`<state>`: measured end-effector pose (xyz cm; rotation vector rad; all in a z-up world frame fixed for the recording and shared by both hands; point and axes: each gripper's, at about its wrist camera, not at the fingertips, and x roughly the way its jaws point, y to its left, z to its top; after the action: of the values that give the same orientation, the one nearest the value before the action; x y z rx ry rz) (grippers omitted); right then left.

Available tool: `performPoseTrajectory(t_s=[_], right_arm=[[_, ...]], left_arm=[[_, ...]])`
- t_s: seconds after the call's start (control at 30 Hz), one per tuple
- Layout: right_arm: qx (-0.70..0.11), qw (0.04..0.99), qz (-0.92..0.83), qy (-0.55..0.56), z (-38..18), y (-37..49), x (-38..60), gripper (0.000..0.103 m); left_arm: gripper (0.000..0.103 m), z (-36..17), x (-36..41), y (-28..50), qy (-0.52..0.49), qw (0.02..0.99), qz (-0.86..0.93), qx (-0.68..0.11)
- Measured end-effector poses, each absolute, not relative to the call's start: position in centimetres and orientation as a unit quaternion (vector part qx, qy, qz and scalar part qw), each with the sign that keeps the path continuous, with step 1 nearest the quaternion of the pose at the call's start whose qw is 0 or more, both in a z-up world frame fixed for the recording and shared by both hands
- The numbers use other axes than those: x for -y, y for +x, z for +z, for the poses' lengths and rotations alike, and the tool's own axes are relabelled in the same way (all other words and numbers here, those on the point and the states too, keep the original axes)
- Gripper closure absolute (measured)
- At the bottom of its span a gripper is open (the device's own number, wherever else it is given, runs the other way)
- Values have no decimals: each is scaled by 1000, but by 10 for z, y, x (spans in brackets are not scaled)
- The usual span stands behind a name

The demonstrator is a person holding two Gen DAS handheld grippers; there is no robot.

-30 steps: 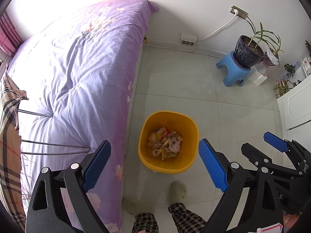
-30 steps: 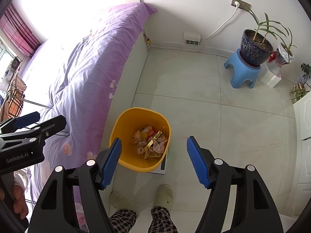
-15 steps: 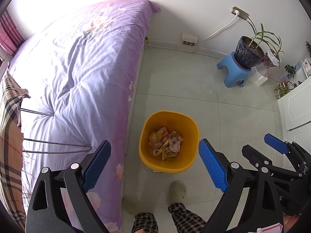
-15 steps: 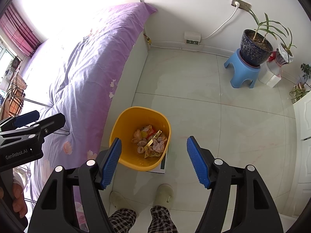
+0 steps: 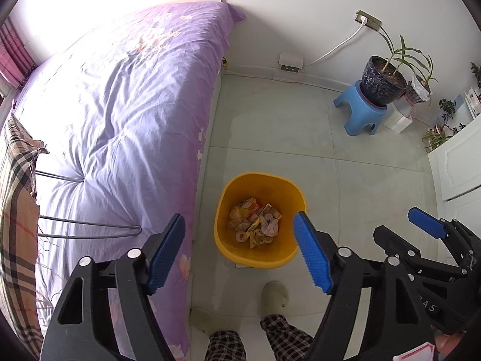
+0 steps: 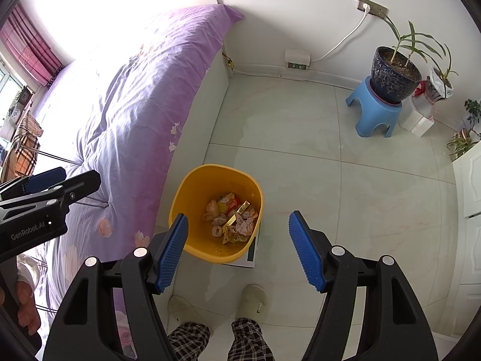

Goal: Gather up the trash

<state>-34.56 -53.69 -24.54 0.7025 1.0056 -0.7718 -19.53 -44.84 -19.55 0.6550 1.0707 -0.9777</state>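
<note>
Left wrist view — one yellow bin (image 5: 261, 219) of wrappers, two slippers, two tools, both spread, nothing between.

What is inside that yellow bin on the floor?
The yellow bin holds a loose heap of trash: crumpled pinkish paper, peel-like scraps and yellow and red snack wrappers. The heap covers the bin's bottom, so anything beneath it is hidden.

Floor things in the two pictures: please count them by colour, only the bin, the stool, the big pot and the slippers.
Yellow plastic trash bin: 1
Blue plastic stool: 1
Dark glazed plant pot: 1
Pale grey-green slippers: 2
Total: 5
</note>
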Motion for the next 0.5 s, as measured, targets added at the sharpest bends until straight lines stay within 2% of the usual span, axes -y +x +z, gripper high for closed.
performPoseTrajectory(t_s=[0.2,0.27,0.33,0.5], right_arm=[[-459,751,-353,318,-241,-348,535,33],[-458,752,-353,317,-239,-349,534,33],[-457,753,-353,315,-237,-350,534,33],[-456,755,-353,310,-231,-353,531,32]], left_arm=[[29,-191,448,-199,295,703,-441,-474],[20,-189,447,-199,294,705,-439,-473],[4,-187,445,-199,290,710,-434,-472],[5,-180,440,-195,281,715,-428,-476]])
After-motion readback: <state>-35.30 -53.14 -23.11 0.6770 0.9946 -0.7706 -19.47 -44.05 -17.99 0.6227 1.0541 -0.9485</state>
